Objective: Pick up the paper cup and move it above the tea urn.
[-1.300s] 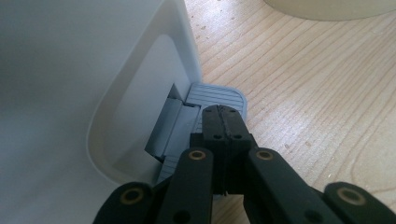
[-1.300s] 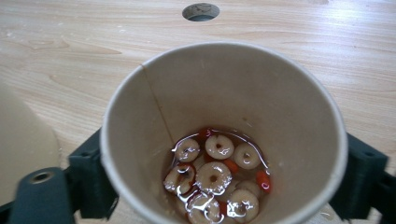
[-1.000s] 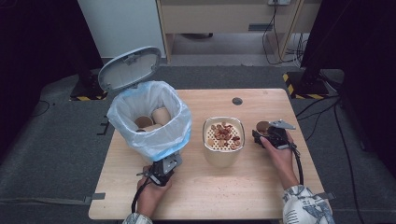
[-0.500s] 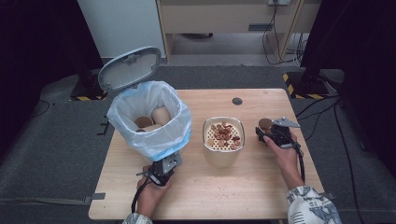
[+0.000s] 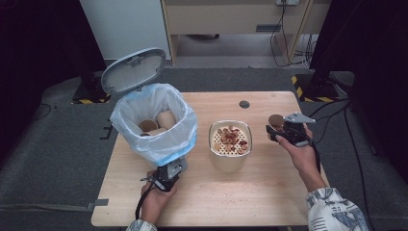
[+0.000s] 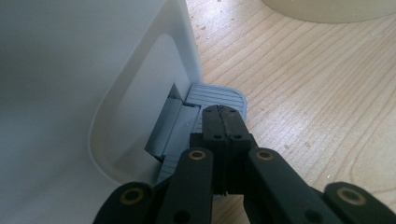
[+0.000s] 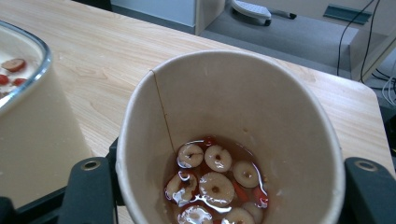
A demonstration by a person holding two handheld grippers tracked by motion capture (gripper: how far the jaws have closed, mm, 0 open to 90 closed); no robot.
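The setting reads as a lab or test room rather than a home. A plain wooden table (image 5: 269,192) stands on grey carpet (image 5: 53,159), with black and yellow hazard tape (image 5: 308,91) marking stand bases on the floor. Loose cables (image 5: 288,29) run along the floor past a pale cabinet (image 5: 240,14) behind. Dark curtains (image 5: 38,43) close off both sides of the bench.

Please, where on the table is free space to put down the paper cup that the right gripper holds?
Bare wood lies along the near edge of the table, between the two hands, and at the far side behind the strainer tub up to the small round hole. The gap between the bin and the tub is tight. The paper cup is at the right edge.
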